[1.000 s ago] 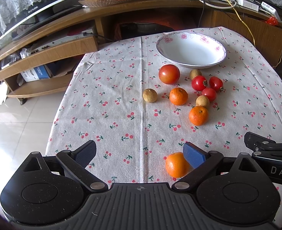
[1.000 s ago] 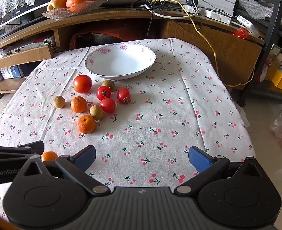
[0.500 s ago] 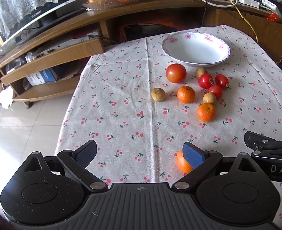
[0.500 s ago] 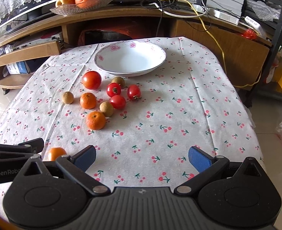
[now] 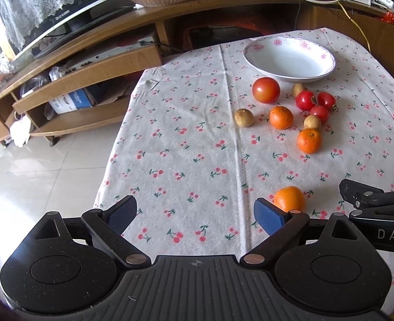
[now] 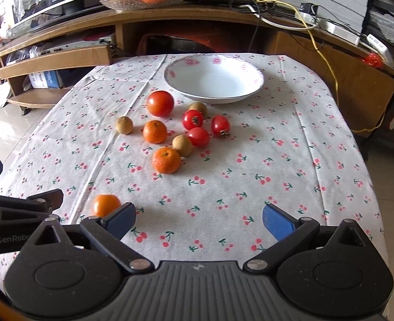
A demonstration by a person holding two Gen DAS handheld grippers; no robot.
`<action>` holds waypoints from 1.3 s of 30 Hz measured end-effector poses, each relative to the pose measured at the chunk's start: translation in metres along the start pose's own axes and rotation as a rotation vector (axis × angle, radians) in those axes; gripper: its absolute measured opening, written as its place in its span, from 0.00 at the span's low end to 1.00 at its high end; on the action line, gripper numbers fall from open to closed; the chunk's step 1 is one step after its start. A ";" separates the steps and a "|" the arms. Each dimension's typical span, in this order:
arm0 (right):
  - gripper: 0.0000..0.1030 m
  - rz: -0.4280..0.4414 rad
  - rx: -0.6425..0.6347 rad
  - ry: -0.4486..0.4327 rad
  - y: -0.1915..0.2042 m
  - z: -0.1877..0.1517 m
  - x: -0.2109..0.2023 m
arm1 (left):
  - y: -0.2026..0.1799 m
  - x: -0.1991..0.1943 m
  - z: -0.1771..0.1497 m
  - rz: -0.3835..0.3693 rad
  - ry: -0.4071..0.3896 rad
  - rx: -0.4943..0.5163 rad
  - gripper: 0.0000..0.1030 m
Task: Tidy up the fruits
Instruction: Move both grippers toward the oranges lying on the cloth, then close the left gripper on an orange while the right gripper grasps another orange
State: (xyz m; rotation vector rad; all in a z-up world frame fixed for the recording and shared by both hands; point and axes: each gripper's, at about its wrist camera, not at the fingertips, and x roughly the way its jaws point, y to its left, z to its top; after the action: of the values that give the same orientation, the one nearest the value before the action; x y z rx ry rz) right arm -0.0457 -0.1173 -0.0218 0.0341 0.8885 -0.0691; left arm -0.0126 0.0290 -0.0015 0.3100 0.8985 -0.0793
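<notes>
Orange and round, the lone mandarin [image 5: 289, 198] sits on the cherry-print counter [image 5: 186, 144] between both wide-open, empty grippers, just off the left gripper [image 5: 194, 215]'s right jaw, likely nearer it than the right gripper [image 6: 199, 220].

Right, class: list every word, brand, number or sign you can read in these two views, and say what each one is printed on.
"DAS", cut off by the frame edge: on the right gripper body, seen from the left wrist.
"GenRobo", partly hidden: on the left gripper body, seen from the right wrist.
Logo on the TV bezel: too blurred to read.
Print on the blue box: too small to read.
</notes>
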 end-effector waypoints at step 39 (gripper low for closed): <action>0.86 0.024 -0.056 -0.011 -0.010 0.009 -0.003 | -0.016 0.001 -0.002 -0.084 0.007 0.070 0.91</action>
State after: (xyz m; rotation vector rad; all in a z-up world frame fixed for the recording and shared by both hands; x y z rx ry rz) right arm -0.0419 -0.1273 -0.0136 -0.0077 0.8782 -0.0224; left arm -0.0166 0.0139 -0.0068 0.3381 0.9170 -0.1872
